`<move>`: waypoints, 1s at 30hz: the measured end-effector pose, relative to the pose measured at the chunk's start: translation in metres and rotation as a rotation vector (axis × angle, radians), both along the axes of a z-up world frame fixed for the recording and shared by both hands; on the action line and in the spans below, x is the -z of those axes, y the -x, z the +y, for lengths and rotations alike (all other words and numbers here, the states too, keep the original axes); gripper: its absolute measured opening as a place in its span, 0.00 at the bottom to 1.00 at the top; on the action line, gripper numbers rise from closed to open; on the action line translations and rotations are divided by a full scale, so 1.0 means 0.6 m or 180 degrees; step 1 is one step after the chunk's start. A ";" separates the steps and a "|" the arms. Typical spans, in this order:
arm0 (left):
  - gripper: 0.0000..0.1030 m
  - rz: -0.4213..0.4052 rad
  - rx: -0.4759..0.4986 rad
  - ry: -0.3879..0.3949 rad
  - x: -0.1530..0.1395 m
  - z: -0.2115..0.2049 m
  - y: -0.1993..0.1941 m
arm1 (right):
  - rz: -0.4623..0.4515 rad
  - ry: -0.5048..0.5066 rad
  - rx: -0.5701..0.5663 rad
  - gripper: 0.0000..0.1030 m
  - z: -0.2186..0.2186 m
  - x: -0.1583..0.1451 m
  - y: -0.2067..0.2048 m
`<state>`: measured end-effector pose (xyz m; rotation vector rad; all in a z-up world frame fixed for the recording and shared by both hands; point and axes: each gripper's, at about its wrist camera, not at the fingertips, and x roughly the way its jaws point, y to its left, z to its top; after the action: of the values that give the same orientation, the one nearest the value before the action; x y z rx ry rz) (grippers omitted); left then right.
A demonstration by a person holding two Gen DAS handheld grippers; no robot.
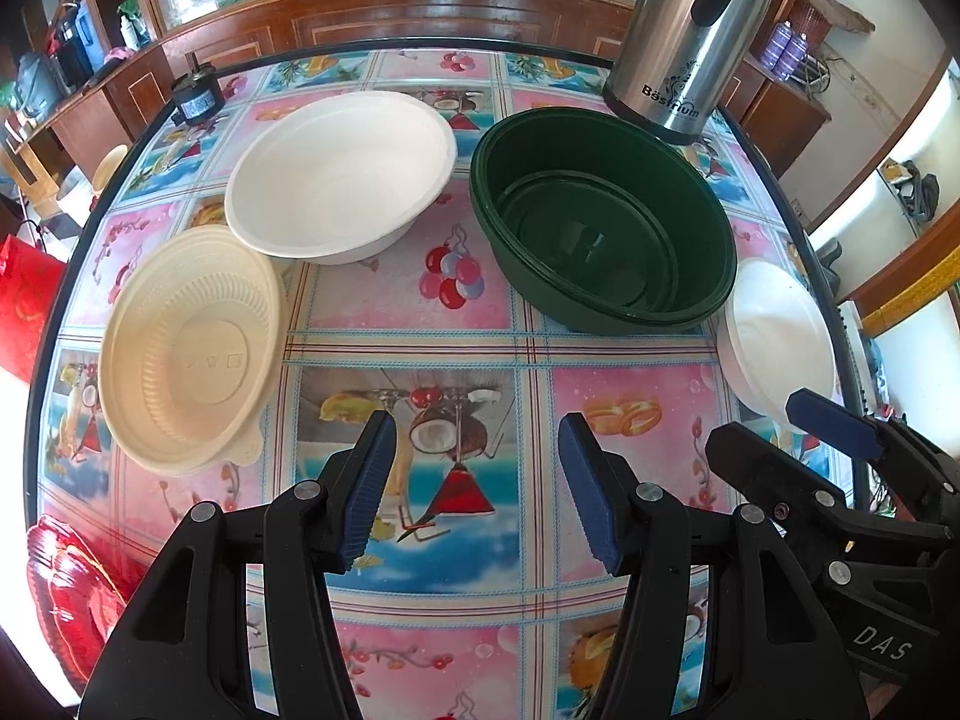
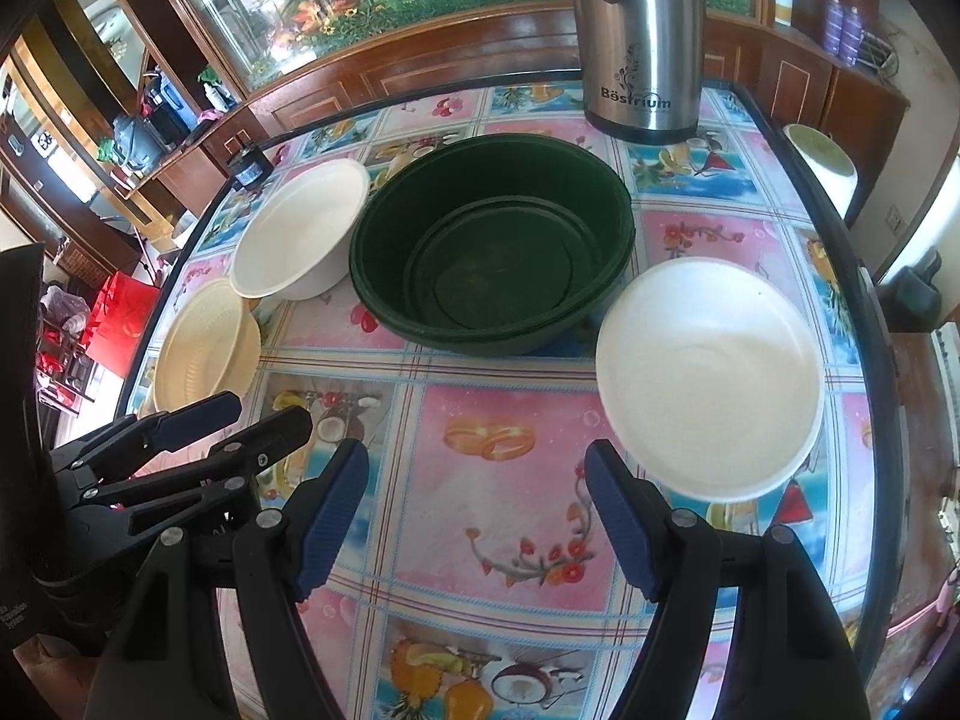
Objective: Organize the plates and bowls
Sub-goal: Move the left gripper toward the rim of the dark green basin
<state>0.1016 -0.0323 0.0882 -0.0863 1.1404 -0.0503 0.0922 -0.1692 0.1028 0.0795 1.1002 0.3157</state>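
Note:
A dark green bowl (image 1: pixel 603 225) (image 2: pixel 492 246) stands mid-table with another green one nested inside. Left of it sits a white bowl (image 1: pixel 342 174) (image 2: pixel 300 228). A cream ribbed bowl (image 1: pixel 192 348) (image 2: pixel 201 342) lies at the table's left edge. A second white bowl (image 1: pixel 777 336) (image 2: pixel 711 375) sits at the right. My left gripper (image 1: pixel 477 492) (image 2: pixel 234 426) hovers open over the bare cloth in front of the bowls, nothing between its fingers. My right gripper (image 2: pixel 477 516) (image 1: pixel 774 426) is open too, its right finger close to the right white bowl's near rim.
A steel kettle (image 1: pixel 690 36) (image 2: pixel 639 42) stands at the back right of the patterned tablecloth (image 1: pixel 456 324) (image 2: pixel 498 480). A small black device (image 1: pixel 195 99) rests at the back left corner. Red bags (image 1: pixel 24 294) lie beyond the left edge.

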 end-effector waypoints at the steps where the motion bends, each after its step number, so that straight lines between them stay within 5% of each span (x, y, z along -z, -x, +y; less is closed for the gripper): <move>1: 0.55 0.0004 0.0006 -0.0008 0.000 -0.002 -0.002 | -0.0003 0.0000 -0.0001 0.73 -0.001 0.000 -0.001; 19: 0.55 -0.0056 -0.0120 0.0017 -0.009 -0.010 -0.042 | -0.0074 0.0129 0.0015 0.74 -0.034 -0.004 -0.052; 30: 0.55 -0.0005 -0.0357 0.0239 -0.003 -0.018 -0.100 | -0.0147 0.0140 0.0031 0.75 -0.060 -0.015 -0.120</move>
<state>0.1618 -0.0433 0.0902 -0.2168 1.1304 0.0066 0.1641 -0.2055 0.1120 0.0384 1.0602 0.2832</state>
